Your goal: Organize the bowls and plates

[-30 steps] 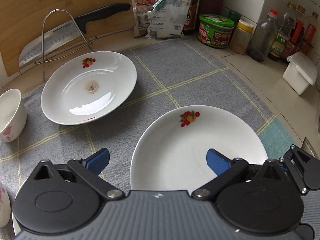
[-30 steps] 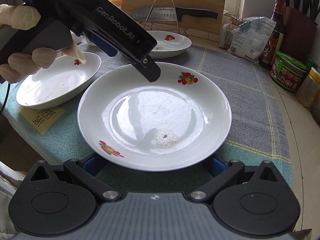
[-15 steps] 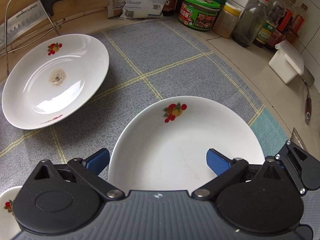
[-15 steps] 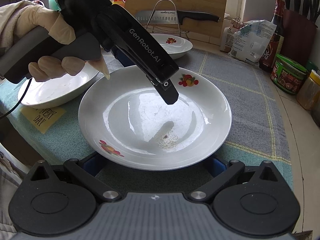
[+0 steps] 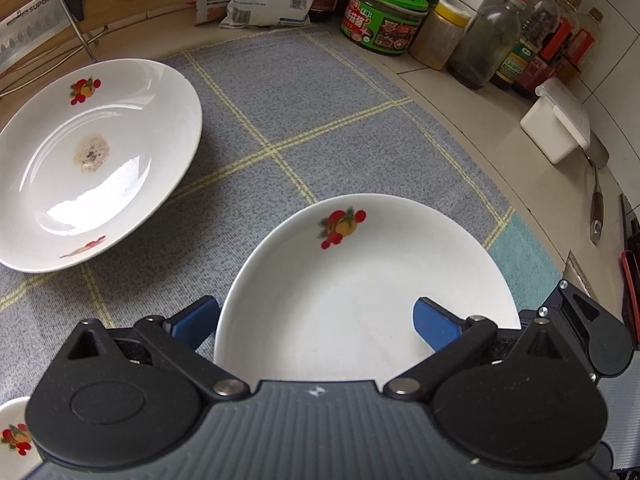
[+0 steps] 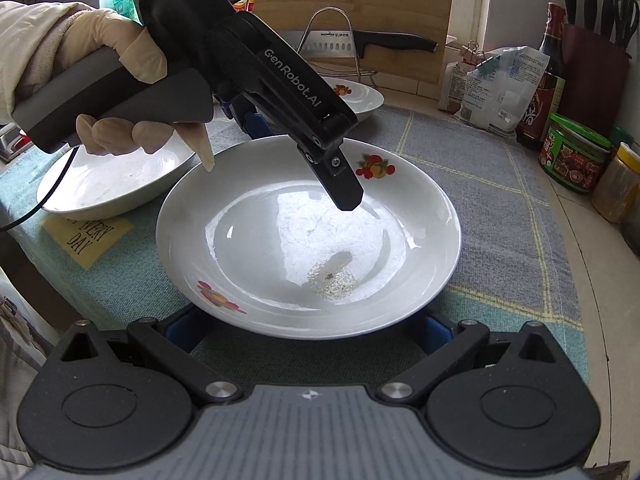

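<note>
Swinging my left gripper (image 5: 316, 316) over the near plate (image 6: 308, 236) from the left, fingers wide and empty; my right gripper (image 6: 308, 324), equally wide, waits at the plate's near rim, on the cloth (image 5: 320, 112).

We see white plates (image 6: 308, 236) with red-and-yellow fruit prints, a grey cloth (image 5: 320, 120) with yellow grid lines, blue pads (image 5: 434, 322), a green-lidded jar (image 5: 384, 20).
</note>
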Available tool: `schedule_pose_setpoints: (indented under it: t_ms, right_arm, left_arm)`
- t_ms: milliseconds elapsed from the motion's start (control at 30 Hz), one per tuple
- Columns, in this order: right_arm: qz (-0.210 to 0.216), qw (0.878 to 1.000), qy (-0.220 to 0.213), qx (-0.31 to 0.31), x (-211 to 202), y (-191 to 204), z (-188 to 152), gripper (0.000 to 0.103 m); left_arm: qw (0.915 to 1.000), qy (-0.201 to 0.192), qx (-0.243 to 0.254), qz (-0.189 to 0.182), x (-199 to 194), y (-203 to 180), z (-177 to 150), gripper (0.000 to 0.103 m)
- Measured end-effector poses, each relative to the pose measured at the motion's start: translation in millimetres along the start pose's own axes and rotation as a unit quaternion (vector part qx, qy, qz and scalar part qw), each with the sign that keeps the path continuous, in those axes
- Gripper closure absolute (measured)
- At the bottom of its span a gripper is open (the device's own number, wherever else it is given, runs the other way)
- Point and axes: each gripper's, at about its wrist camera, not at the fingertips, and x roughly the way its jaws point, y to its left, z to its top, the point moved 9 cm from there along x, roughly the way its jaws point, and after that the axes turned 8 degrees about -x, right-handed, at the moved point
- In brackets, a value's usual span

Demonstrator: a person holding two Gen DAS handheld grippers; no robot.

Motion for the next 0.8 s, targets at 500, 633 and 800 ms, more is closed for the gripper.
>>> schedule_pose_setpoints:
  t_ms: [500,633,800]
  right_arm:
    - [0.009,1.000,0.009,-0.007,3.0,-4.2,2.1,0.000]
    - [0.013,1.000,0.015,-0.009,4.7,-3.9,3.2,0.000]
    - [0.014,1.000,0.023,-0.009,7.9,-4.7,5.7,0.000]
  left_arm:
    - [0.9978,0.038,0.051,-0.016,-0.8,-7.6,1.4,0.005]
    - [0.9964,0.050,0.061,-0.032,-0.4,-9.0,-0.3,0.012]
    - [0.9949,0.054,0.071,-0.048,-0.6,-9.5,0.0,0.012]
